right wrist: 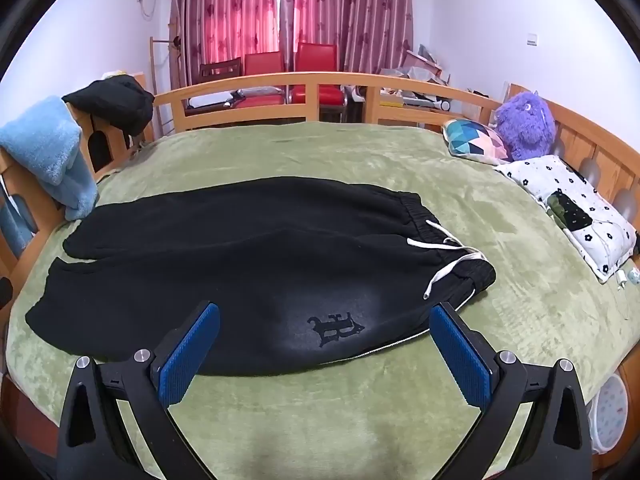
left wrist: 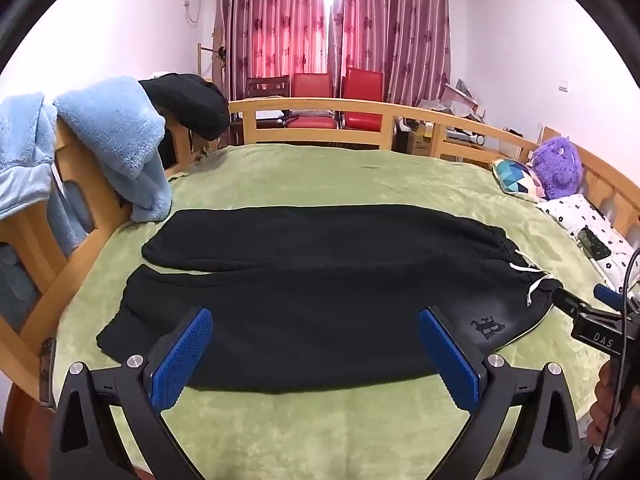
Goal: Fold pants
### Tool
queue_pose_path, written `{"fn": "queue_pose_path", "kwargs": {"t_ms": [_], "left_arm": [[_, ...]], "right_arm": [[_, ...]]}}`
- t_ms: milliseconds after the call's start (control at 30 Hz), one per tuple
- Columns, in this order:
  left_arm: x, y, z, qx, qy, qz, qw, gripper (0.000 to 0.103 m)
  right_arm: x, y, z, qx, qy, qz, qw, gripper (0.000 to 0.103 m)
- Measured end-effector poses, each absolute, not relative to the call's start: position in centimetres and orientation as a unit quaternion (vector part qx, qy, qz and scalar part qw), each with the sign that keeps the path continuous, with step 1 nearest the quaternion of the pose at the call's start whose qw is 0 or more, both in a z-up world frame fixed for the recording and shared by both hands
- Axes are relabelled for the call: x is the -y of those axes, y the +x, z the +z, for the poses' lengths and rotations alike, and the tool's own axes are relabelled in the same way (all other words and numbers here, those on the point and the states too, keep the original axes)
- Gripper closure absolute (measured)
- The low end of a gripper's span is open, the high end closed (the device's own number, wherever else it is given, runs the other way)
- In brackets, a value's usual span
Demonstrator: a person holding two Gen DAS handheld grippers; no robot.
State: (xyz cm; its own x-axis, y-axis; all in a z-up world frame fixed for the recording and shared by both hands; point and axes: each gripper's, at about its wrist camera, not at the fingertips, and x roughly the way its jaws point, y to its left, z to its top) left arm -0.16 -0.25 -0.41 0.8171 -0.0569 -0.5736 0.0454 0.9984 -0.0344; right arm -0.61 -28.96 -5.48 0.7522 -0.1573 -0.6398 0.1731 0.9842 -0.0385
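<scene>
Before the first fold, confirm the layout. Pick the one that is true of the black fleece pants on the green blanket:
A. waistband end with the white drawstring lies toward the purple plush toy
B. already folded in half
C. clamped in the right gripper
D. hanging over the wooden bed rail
A: the white drawstring sits at the right end of the black fleece pants, the side where the purple plush toy is.

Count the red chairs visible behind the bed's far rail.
2. One red chair stands left of the curtain gap, the other red chair right beside it. A dark wooden chair sits further left; more may be hidden by the rail.
</scene>
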Motion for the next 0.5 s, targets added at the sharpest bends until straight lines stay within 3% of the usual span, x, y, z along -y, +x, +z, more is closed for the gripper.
{"fn": "queue_pose_path", "kwargs": {"t_ms": [500], "left_arm": [[-0.16,-0.22,0.13,-0.296,-0.029,-0.025,0.954,0.000]], "right_arm": [[28.99,-1.17,-5.05,-0.329,0.014,-0.083,0.941,0.000]]}}
